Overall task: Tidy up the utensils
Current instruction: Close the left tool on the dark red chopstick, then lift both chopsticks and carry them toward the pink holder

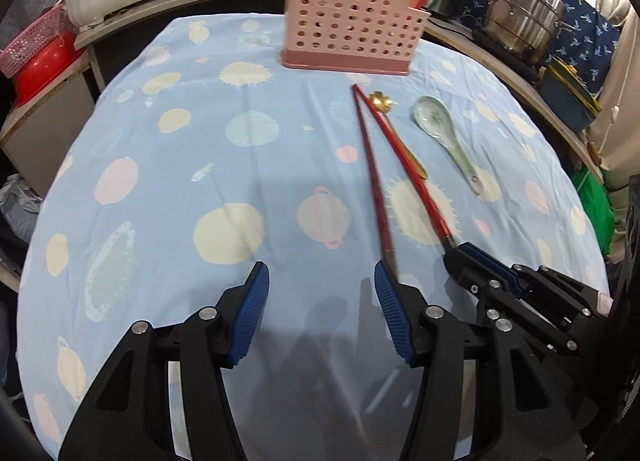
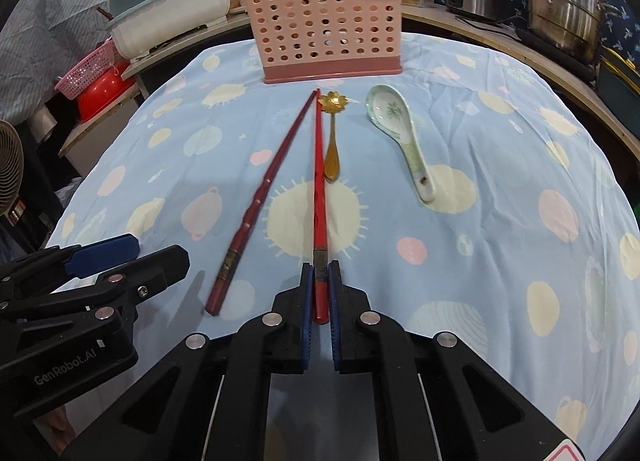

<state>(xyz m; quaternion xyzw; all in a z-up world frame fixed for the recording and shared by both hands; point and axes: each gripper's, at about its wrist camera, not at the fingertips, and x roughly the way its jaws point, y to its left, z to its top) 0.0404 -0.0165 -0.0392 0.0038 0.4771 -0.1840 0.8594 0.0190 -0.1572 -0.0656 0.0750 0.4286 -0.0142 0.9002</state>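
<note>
Our right tongs (image 2: 320, 281) are clenched on the butt end of the bright red chopstick (image 2: 319, 181), which lies on the cloth-covered tabletop (image 2: 480, 221) pointing toward the pink perforated holder (image 2: 324, 29) at the far edge. Our left tongs (image 1: 320, 293) stand released, with the darker red chopstick (image 2: 260, 201) lying just beside one pad, apparently not gripped. We judge both sticks light, stiff and smooth, so a grip at the thick end should let the tip swing and may let a lacquered shaft slip or roll; a firm squeeze on the banded section seems wise. Between the chopstick and the ceramic spoon (image 2: 400, 133) lies the gold flower spoon (image 2: 334, 141). The ceramic one looks heavier and chippable, best taken by its handle.
</note>
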